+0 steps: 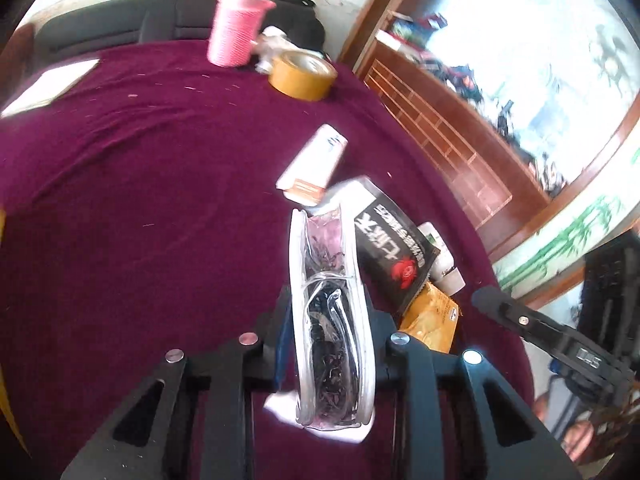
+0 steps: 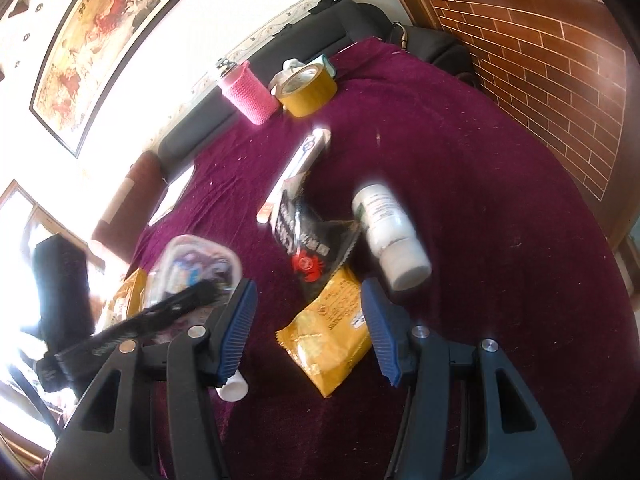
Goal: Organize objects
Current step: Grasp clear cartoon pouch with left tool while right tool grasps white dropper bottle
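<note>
A: What surrounds the black sachet (image 2: 306,236)?
B: All on the maroon cloth (image 1: 132,208): tape roll (image 1: 303,75) far beyond, white bottle (image 2: 390,232) beside, yellow packet (image 2: 330,330) just nearer.
A: Grippers?
B: Left gripper (image 1: 330,344) clamps a clear pouch (image 1: 330,320), blocking its view; right gripper (image 2: 310,330) gapes, straddling the packet.

I can read almost no text here. On the black packet (image 1: 390,248) there are big white Chinese characters and a red crab sign, but I see them upside down and cannot read them surely. The yellow packet (image 2: 330,332) has small dark print, too small for me. The white bottle (image 2: 390,232) carries a label with fine lines of print, blurred. The white box (image 1: 314,162) shows a small mark and an orange strip, not readable. The framed picture (image 2: 96,44) has red brush writing, also unclear.
</note>
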A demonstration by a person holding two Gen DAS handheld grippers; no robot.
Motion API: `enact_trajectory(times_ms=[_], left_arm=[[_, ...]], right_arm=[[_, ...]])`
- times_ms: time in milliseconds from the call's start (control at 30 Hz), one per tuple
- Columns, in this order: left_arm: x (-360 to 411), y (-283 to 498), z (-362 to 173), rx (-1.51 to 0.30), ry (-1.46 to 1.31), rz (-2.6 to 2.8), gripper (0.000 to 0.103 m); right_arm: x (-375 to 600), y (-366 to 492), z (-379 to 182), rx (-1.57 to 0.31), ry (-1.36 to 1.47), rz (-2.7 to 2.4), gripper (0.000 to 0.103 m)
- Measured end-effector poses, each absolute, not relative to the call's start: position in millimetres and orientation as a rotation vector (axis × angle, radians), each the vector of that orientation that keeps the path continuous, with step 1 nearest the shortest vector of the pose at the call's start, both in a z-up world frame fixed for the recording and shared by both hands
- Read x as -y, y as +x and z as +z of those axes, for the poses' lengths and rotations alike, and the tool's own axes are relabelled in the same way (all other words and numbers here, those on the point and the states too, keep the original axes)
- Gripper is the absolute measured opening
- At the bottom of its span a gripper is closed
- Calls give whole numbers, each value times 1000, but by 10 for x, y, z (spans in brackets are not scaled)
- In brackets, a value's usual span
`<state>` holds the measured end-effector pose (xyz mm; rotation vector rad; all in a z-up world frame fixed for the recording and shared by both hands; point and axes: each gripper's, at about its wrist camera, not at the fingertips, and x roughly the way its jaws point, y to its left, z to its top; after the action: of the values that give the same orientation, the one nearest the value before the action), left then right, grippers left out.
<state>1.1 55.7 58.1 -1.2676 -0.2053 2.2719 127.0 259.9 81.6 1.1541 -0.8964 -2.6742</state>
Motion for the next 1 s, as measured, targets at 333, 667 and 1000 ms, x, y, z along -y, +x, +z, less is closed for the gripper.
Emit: enact_trajectory(times_ms=[333,667,1000], left_arm=[[690,429,785,308,-1205,2440,24],[1093,631,429,244,-1304,2481,24],[986,629,220,180,-1352,2464,24]], right_arm=[[-2022,1213,826,707,1226,-2601,53],[-1152,1176,720,204,1400,-2453,53],[-713,1037,485,-167,1528,-2469,38]])
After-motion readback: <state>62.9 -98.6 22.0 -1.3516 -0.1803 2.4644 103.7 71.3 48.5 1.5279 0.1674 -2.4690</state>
